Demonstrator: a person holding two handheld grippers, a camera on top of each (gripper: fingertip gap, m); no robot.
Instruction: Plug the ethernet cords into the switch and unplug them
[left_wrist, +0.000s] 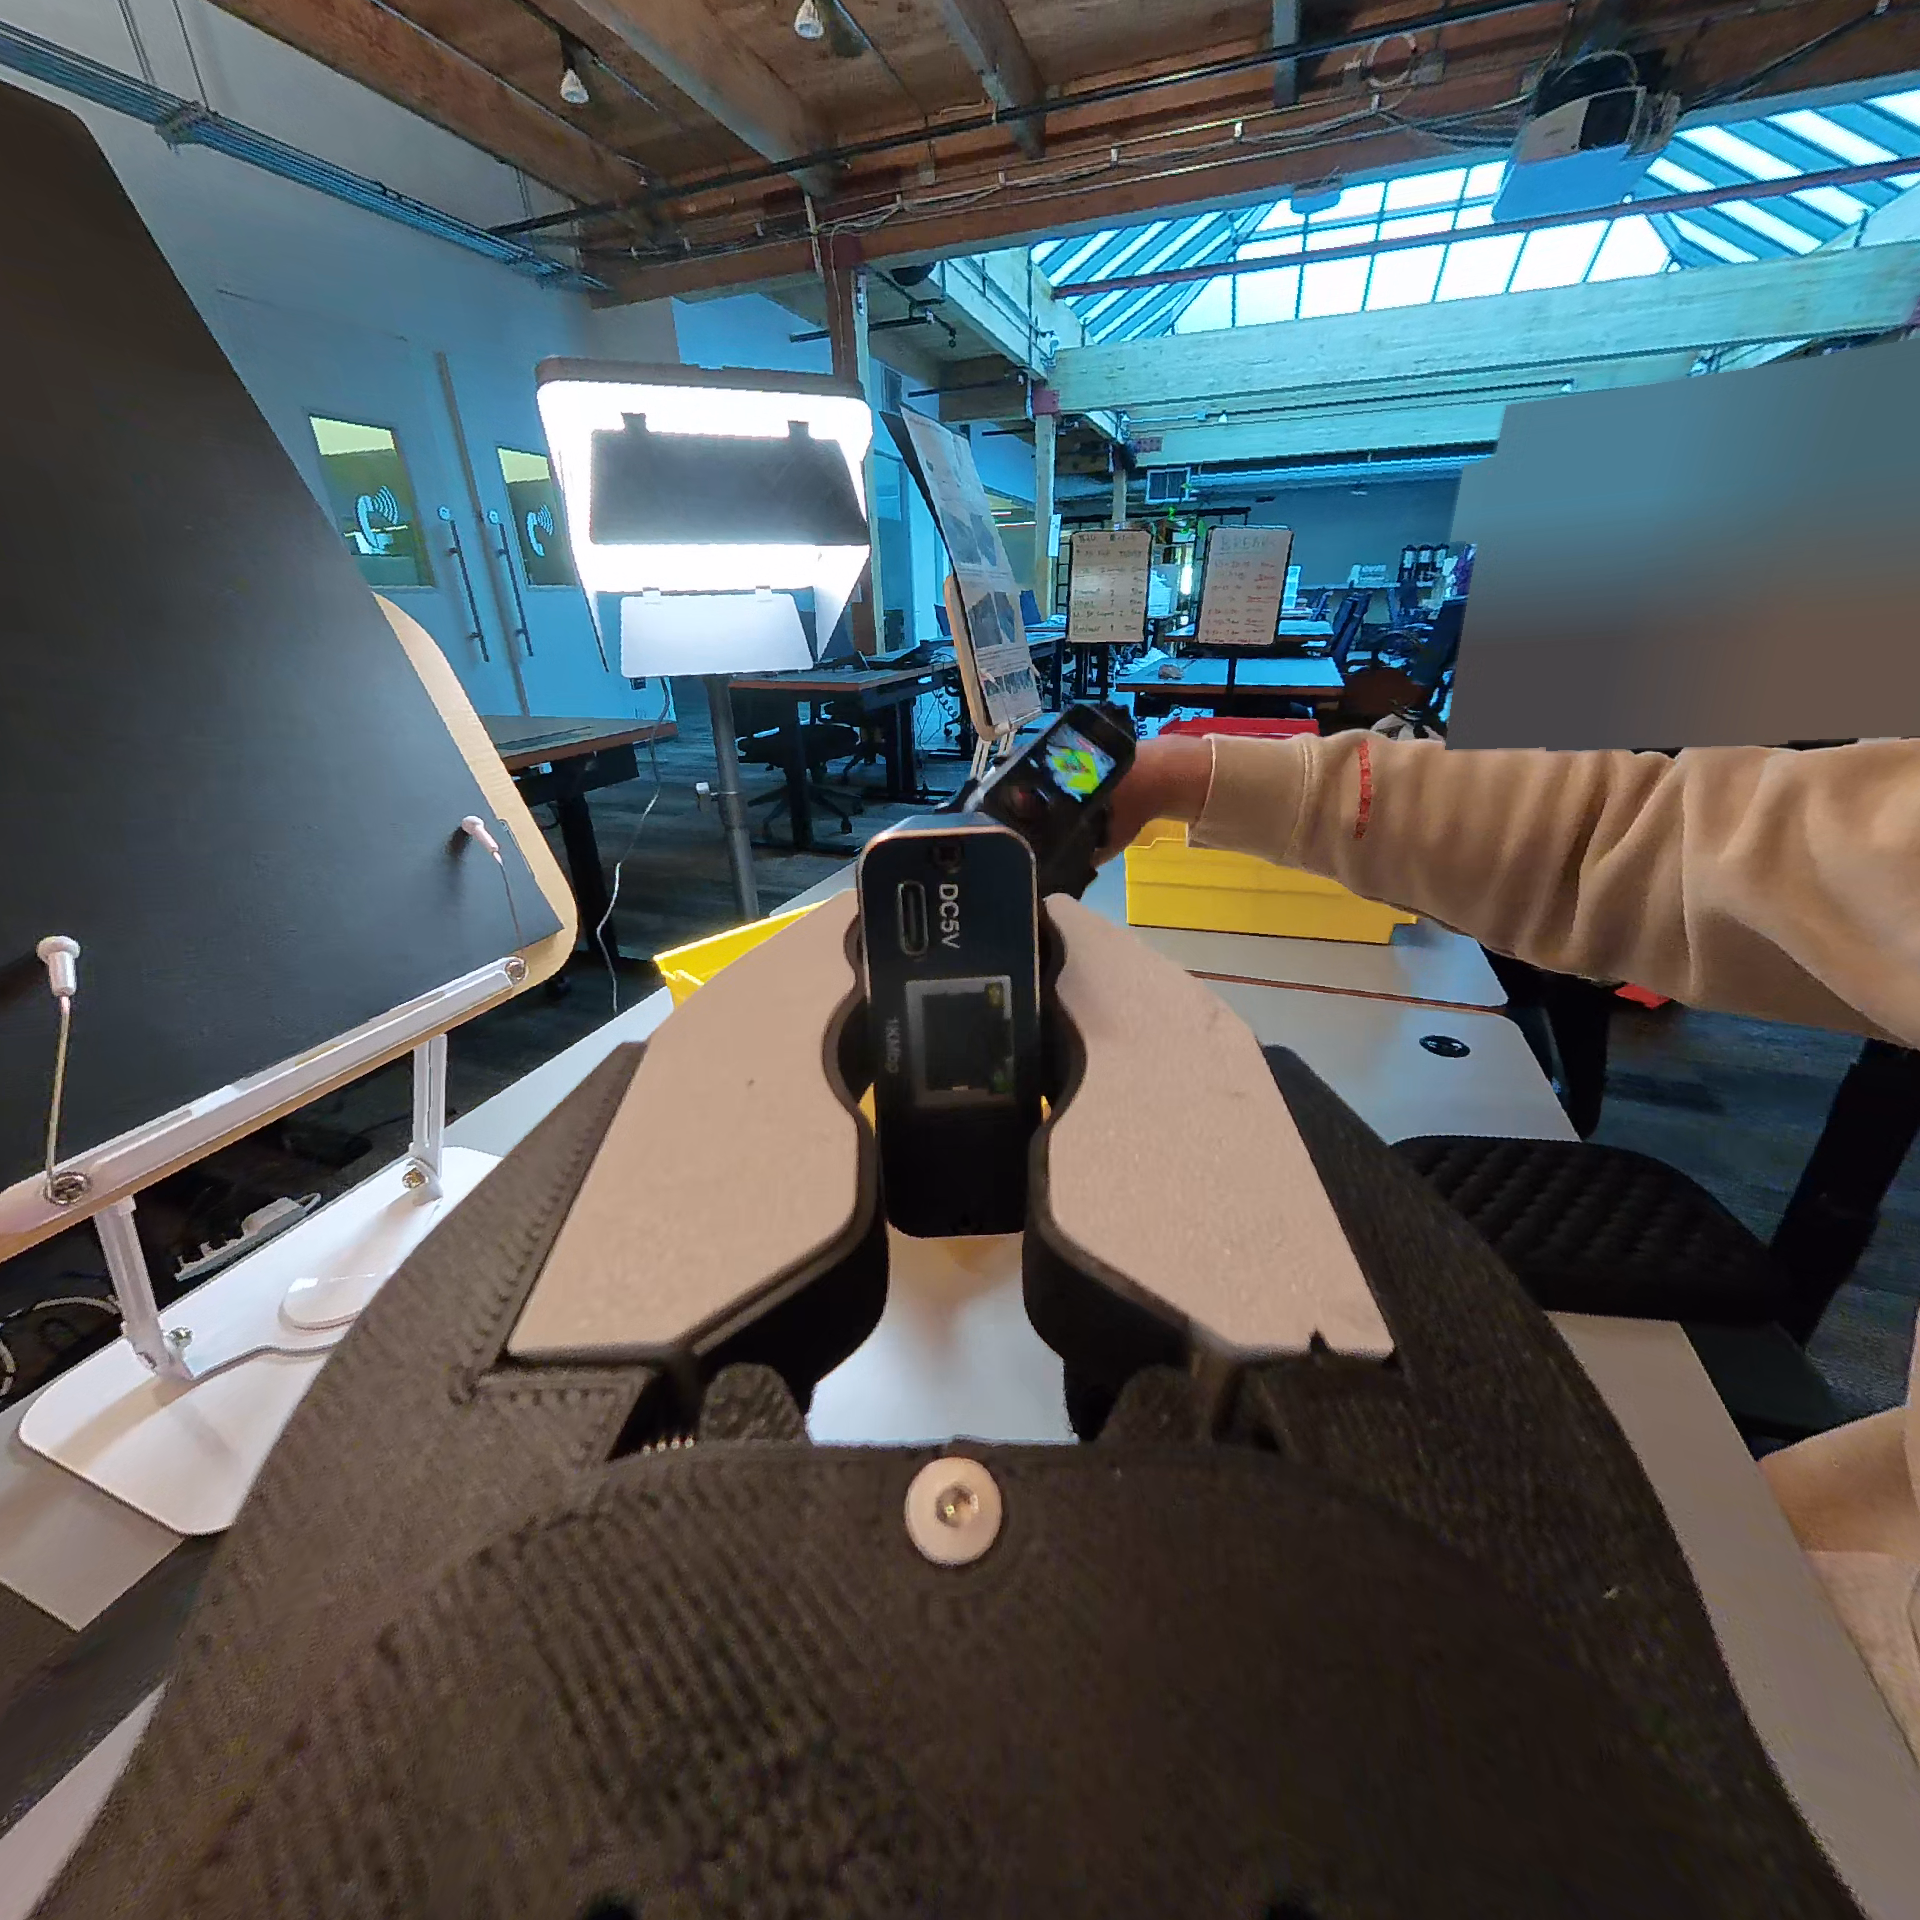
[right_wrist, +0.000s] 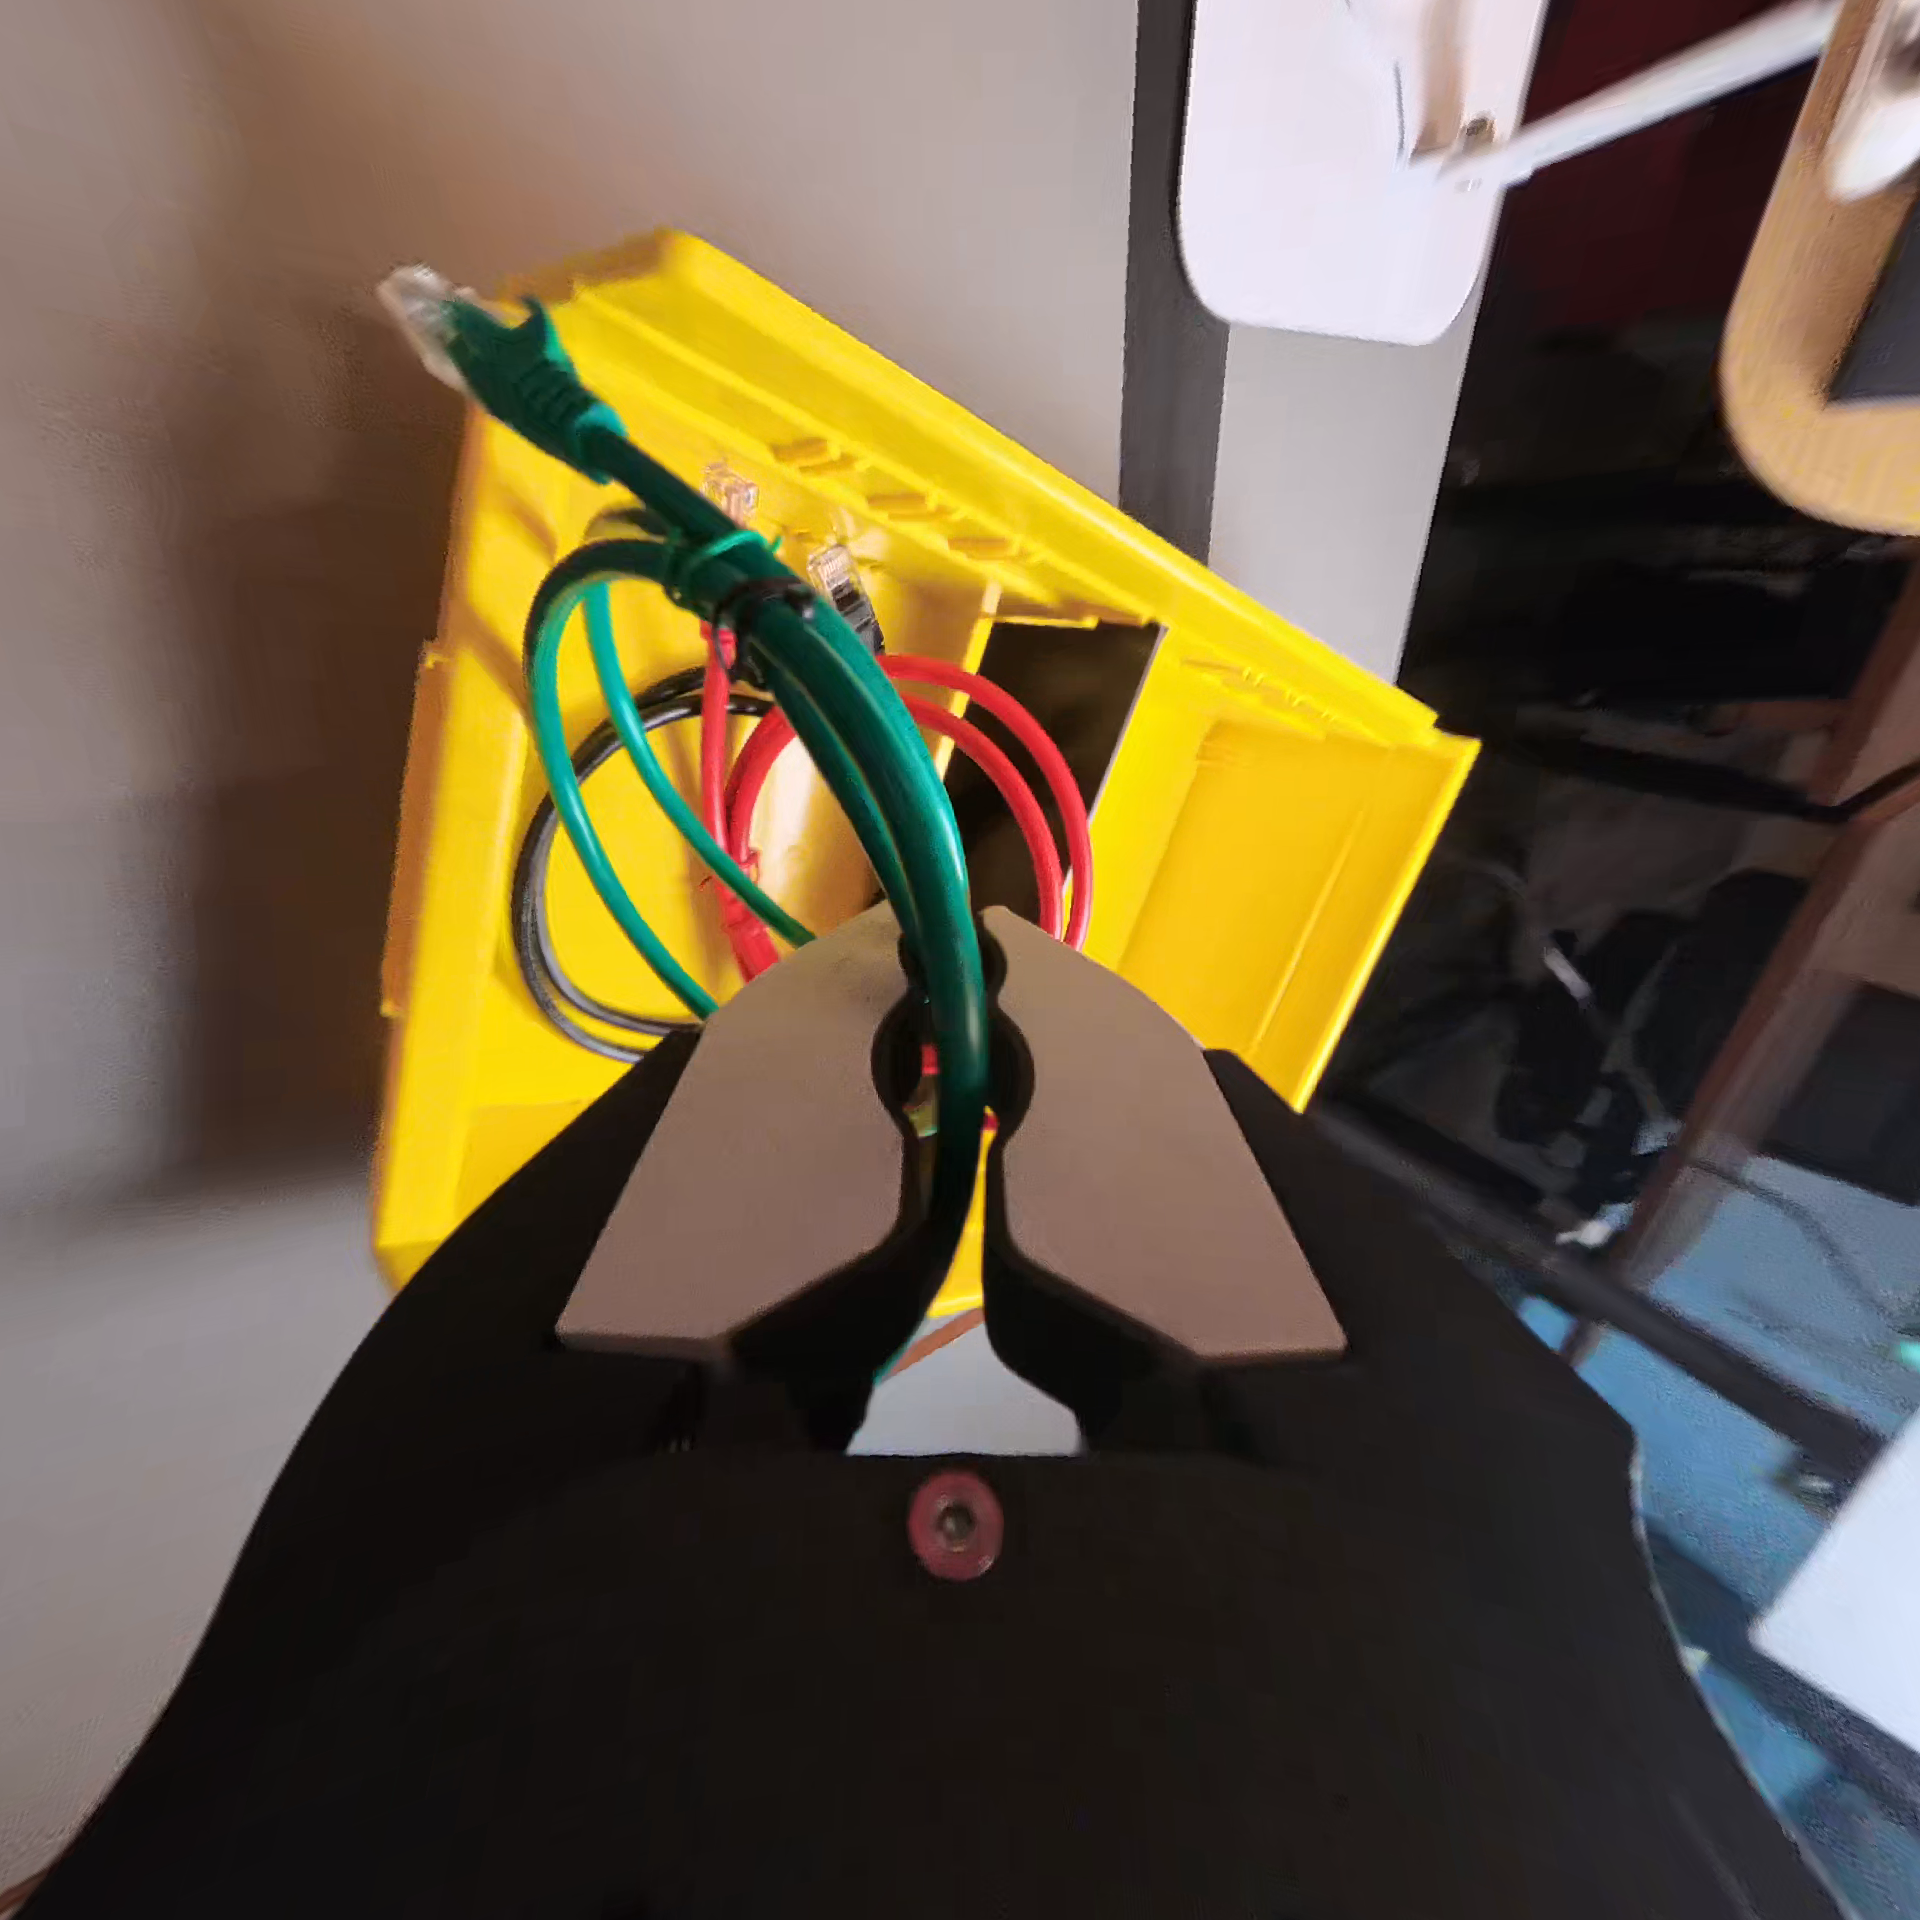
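My left gripper (left_wrist: 951, 935) is shut on a small black switch (left_wrist: 951, 1029), held upright above the table, with one end face showing an ethernet port and a small power socket. My right gripper (right_wrist: 940, 930) is shut on a coiled green ethernet cord (right_wrist: 883, 769), whose clear plug (right_wrist: 431, 312) sticks up to the upper left. The cord hangs over a yellow bin (right_wrist: 1226, 810) that holds a red cord (right_wrist: 1023, 769) and a black cord (right_wrist: 540, 935). The right gripper also shows in the left wrist view (left_wrist: 1049, 790), held by a hand in a beige sleeve (left_wrist: 1507, 862) behind the switch.
A dark board on a white stand (left_wrist: 208, 1351) sits at the left of the grey table (left_wrist: 1382, 1029). A second yellow bin (left_wrist: 1247, 894) lies farther back. A black chair (left_wrist: 1590, 1226) is at the right. Desks and a bright light panel (left_wrist: 717, 499) fill the room behind. Spacing between my two grippers at the tips: around 35 centimetres.
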